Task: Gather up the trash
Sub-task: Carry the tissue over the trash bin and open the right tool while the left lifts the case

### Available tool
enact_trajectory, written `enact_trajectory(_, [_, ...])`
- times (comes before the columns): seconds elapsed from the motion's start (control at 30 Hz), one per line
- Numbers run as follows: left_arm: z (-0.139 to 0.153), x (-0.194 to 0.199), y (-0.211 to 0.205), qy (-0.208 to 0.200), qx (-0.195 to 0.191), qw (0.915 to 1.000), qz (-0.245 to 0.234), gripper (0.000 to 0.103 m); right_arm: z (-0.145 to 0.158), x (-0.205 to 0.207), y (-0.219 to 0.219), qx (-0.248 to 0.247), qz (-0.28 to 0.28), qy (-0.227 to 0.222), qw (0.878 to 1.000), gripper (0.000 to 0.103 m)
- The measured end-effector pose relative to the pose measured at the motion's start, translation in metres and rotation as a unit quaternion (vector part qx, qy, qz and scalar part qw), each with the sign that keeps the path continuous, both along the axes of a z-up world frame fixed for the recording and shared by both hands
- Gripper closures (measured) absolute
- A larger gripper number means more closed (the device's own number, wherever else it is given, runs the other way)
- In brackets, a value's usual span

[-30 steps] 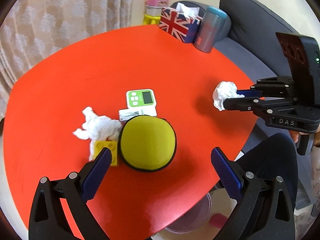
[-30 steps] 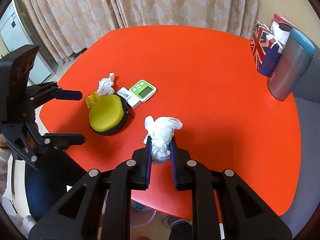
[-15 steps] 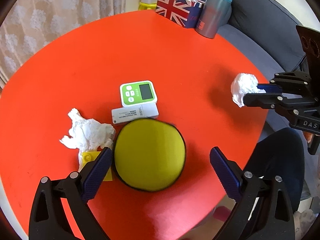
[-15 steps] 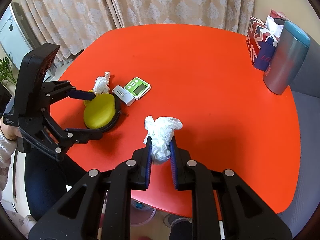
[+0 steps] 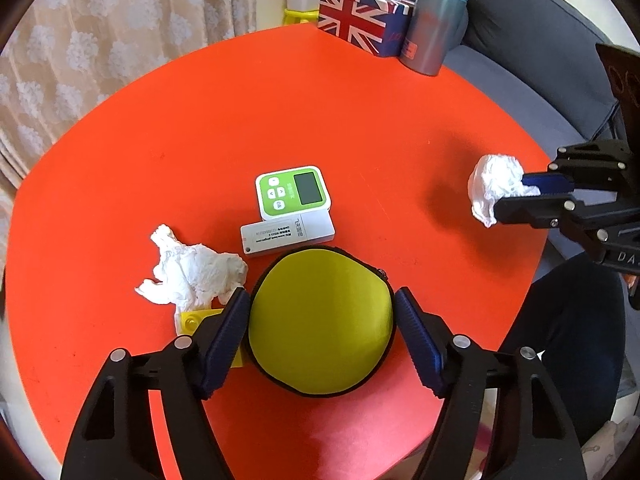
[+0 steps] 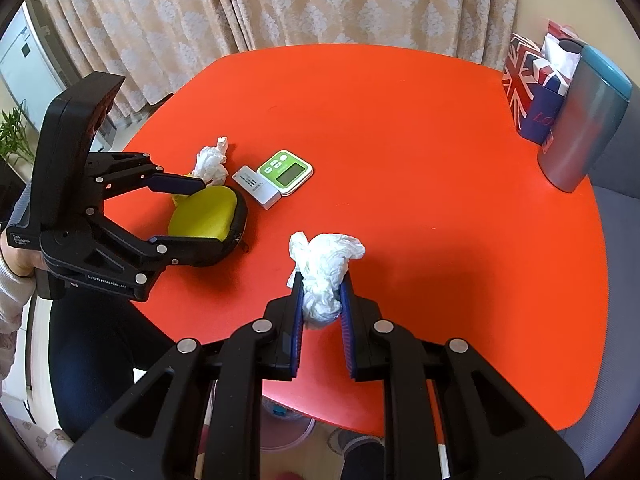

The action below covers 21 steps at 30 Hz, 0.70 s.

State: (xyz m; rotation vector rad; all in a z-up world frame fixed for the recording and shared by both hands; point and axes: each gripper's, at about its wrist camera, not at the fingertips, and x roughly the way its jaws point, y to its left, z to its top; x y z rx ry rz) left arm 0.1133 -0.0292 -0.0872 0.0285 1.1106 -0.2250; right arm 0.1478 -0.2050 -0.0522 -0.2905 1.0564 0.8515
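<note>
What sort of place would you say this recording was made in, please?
Probably a home living room: a grey sofa beside the red table, patterned curtains behind it, and a Union Jack tissue box on it.

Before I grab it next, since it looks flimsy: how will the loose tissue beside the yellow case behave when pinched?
The crumpled tissue probably squashes and weighs almost nothing. Its ragged flaps look floppy, so they may trail. It overlaps the yellow block, which might get nudged.

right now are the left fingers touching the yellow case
Cannot tell. In the left wrist view the left gripper straddles the yellow case, fingers at its rim; neither view plainly shows contact or a gap.
</note>
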Motion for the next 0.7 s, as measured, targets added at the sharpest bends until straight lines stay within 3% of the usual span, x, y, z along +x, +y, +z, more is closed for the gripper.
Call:
enact_trajectory(0.4, [0.027,-0.016,-0.003,-0.040,-0.014,0.9991,0.001,0.033,0.011,-0.007,-0.006,0.009,0.004,-0.014,1.000,0.087])
enact_trajectory(0.7, [0.051,-0.051,-0.004,-0.072,-0.025,0.9970,0.015,0.033,0.025,-0.028,-0.009,0.017,0.018,-0.027,0.999,0.087])
